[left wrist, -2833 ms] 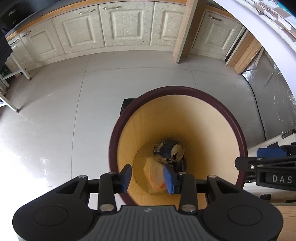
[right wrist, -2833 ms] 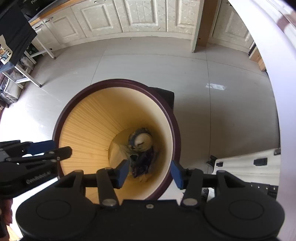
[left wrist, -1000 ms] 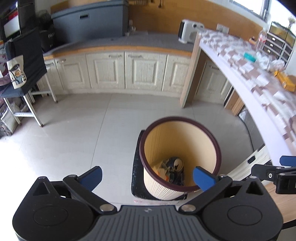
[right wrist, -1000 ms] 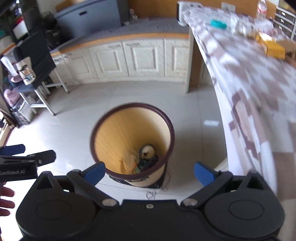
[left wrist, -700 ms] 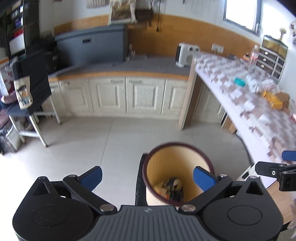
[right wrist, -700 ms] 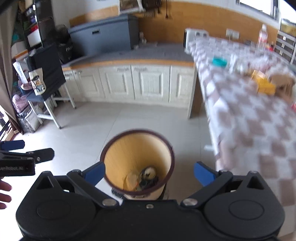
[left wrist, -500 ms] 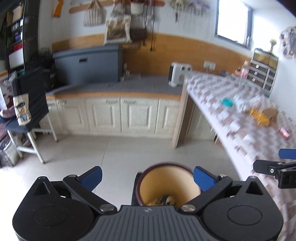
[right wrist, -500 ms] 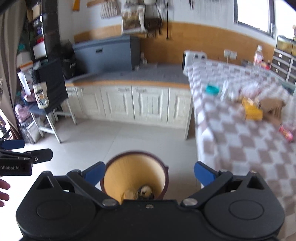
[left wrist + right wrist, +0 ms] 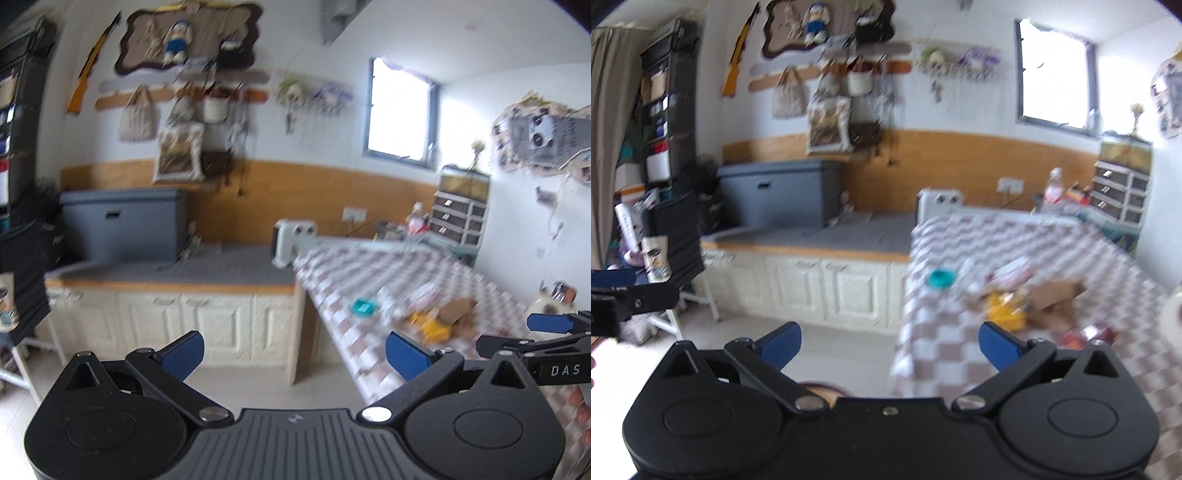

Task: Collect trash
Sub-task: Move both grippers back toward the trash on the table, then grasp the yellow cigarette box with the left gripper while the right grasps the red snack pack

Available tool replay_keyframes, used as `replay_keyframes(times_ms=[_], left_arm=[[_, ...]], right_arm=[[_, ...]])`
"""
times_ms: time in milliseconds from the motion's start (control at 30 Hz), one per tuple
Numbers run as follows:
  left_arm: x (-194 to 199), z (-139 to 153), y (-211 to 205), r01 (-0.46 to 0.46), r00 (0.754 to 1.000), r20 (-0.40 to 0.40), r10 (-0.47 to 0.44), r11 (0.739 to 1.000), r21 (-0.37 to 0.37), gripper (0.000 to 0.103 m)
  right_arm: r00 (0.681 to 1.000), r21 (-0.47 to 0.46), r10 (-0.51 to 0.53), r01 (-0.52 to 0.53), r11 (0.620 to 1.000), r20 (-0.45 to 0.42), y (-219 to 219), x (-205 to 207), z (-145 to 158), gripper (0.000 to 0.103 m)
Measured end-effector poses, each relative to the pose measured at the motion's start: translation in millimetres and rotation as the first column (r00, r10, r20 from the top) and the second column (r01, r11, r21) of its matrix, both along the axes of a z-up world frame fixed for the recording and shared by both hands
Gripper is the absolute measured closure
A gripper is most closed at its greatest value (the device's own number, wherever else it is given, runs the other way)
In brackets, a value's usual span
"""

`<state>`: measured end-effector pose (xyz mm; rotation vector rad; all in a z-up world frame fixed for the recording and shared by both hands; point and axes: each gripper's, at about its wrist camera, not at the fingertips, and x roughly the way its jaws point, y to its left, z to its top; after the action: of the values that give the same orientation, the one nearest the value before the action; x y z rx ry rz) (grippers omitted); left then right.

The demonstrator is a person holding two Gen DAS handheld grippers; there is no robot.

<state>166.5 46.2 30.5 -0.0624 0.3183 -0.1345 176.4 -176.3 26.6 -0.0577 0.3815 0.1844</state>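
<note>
My left gripper (image 9: 294,353) is open and holds nothing, raised and facing the kitchen wall. My right gripper (image 9: 889,348) is open too and empty. The bin's dark rim (image 9: 816,386) just shows at the bottom of the right wrist view, under the gripper body. On the checked tablecloth (image 9: 979,236) lies trash: a yellow wrapper (image 9: 1003,310), a brown paper bag (image 9: 1054,293), a red wrapper (image 9: 1089,335) and a teal lid (image 9: 941,277). In the left wrist view the same pile appears as the yellow wrapper (image 9: 430,326), the paper bag (image 9: 456,308) and the teal lid (image 9: 364,307). Both views are blurred.
White cabinets (image 9: 192,325) under a grey counter run along the far wall, with a grey box (image 9: 122,225) and a white heater (image 9: 293,240) on top. A dark rack (image 9: 665,110) and a stand (image 9: 672,240) are at the left. A drawer unit (image 9: 1123,192) sits at the table's far end.
Both grippers opened wide, rose from inside the bin and tilted up toward the wall and table. The bin has dropped almost out of view.
</note>
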Motion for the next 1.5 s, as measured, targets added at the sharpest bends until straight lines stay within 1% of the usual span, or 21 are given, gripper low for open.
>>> replay_keyframes(times_ms=[100,233,367,433,500,667,833,933,1033,1167,1233,1367,1500], left_arm=[[7.9,11.8,-25.3,0.03,0.998,0.047,-0.029,0.999,-0.019,0.0],[21.7,23.3,-62.9,0.072,0.994,0.088,-0.069,0.997,-0.039,0.0],[40.9,32.2,-107.8,0.109,0.988,0.112,-0.104,0.993,-0.035,0.0],[50.8,35.1,-128.3,0.119,0.987,0.113,-0.113,0.992,-0.049,0.0],[63.1,37.0,-146.2,0.136,0.986,0.105,-0.128,0.987,-0.082,0.0],[104.0,31.2,-194.8,0.169,0.985,0.053,-0.162,0.973,-0.155,0.0],[146.0,6.7,-241.5,0.176,0.983,-0.015,-0.182,0.966,-0.192,0.0],[174.0,-17.0,-261.4,0.148,0.983,-0.071,-0.167,0.964,-0.22,0.0],[203.5,-43.0,-274.1,0.107,0.982,-0.131,-0.139,0.969,-0.225,0.0],[239.1,-78.7,-281.6,0.036,0.978,-0.195,-0.071,0.984,-0.177,0.0],[254.3,-93.2,-281.6,0.005,0.975,-0.216,-0.045,0.983,-0.182,0.0],[273.5,-120.0,-274.6,-0.044,0.965,-0.261,-0.015,0.975,-0.22,0.0],[281.3,-138.4,-275.0,-0.062,0.959,-0.283,0.001,0.976,-0.207,0.0]], right_arm=[[0.998,-0.019,-0.043,0.044,0.999,0.05,-27.2,-0.1,12.0,0.0],[0.99,-0.035,-0.104,0.108,0.994,0.097,-66.3,5.2,21.2,0.0],[0.981,-0.05,-0.154,0.16,0.986,0.114,-105.6,18.6,24.0,0.0],[0.976,-0.054,-0.182,0.19,0.98,0.117,-123.2,26.6,22.4,0.0],[0.972,-0.056,-0.209,0.216,0.975,0.111,-141.9,37.4,19.3,0.0],[0.962,-0.037,-0.262,0.265,0.963,0.082,-184.2,63.3,0.4,0.0],[0.954,-0.036,-0.294,0.296,0.954,0.054,-220.5,88.3,-27.8,0.0],[0.952,-0.022,-0.304,0.305,0.952,0.027,-237.3,105.2,-40.7,0.0],[0.953,0.002,-0.303,0.303,0.953,0.001,-252.4,124.6,-52.1,0.0],[0.955,0.003,-0.293,0.294,0.956,-0.04,-261.2,154.5,-63.4,0.0],[0.957,0.011,-0.285,0.286,0.958,-0.054,-262.0,169.9,-70.6,0.0],[0.96,0.028,-0.262,0.265,0.964,-0.097,-261.4,201.2,-88.5,0.0],[0.957,0.008,-0.256,0.259,0.966,-0.134,-257.4,222.3,-106.7,0.0]])
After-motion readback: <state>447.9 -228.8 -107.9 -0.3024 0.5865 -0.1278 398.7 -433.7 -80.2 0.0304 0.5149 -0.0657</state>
